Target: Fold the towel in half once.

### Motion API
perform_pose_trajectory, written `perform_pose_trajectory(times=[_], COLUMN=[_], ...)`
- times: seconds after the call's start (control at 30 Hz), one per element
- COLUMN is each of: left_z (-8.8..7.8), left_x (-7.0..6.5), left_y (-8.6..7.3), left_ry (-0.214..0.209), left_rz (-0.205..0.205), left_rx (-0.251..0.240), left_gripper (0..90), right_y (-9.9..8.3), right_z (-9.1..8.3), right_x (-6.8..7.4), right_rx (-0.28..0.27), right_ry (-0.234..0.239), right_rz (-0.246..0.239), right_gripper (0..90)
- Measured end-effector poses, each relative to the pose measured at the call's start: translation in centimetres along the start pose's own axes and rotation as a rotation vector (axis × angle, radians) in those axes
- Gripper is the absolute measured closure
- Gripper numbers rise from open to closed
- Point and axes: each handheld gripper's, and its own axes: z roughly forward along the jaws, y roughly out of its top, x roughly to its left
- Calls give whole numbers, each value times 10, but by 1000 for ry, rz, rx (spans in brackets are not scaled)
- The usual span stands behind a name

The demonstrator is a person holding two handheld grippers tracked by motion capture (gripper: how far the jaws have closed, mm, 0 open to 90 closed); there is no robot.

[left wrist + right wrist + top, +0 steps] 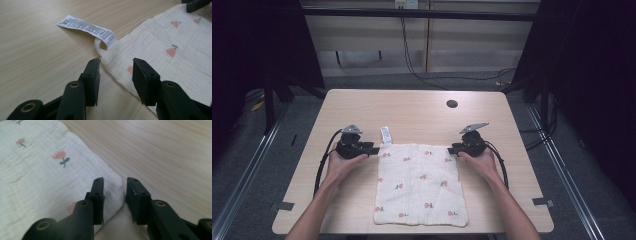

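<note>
A cream cloth (419,182) printed with small red flowers lies flat on the wooden table (412,107). A white care label (385,135) sticks out from its far left corner. My left gripper (374,150) sits low at that corner. In the left gripper view its jaws (116,62) stand open astride the cloth's edge (170,37), just below the label (87,27). My right gripper (452,150) is at the far right corner. In the right gripper view its jaws (115,181) straddle the corner of the cloth (37,177) with a narrow gap, and are not clamped on it.
A dark round hole (452,103) is set in the tabletop beyond the right gripper. Cables trail from both grippers toward the near edge. Bare wood lies between the cloth and the far edge. The other gripper's jaw tip (197,5) shows at the top right of the left gripper view.
</note>
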Motion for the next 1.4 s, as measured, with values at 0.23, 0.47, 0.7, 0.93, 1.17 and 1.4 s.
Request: perform_pose_trajectory(times=[0.23,0.47,0.7,0.93,1.17,1.4], left_z=[14,24,31,33,30,15], left_x=[-4,-4,-7,-12,-12,-17], left_y=[6,10,8,8,8,12], left_ry=[-11,3,-1,35,19,-16], left_rz=[16,24,25,70,65,55], left_rx=[19,36,59,59,54,-11], left_gripper=[568,537,561,774,852,853], right_y=[-1,-2,-3,-5,-5,-1], right_z=[1,-1,-1,0,2,-9], right_x=[1,3,3,4,4,4], right_rx=[-1,9,10,-14,-24,-72], right_ry=[13,21,14,27,43,53], right_rz=[-5,-1,-2,39,49,58], right_gripper=[820,847,840,848,855,861])
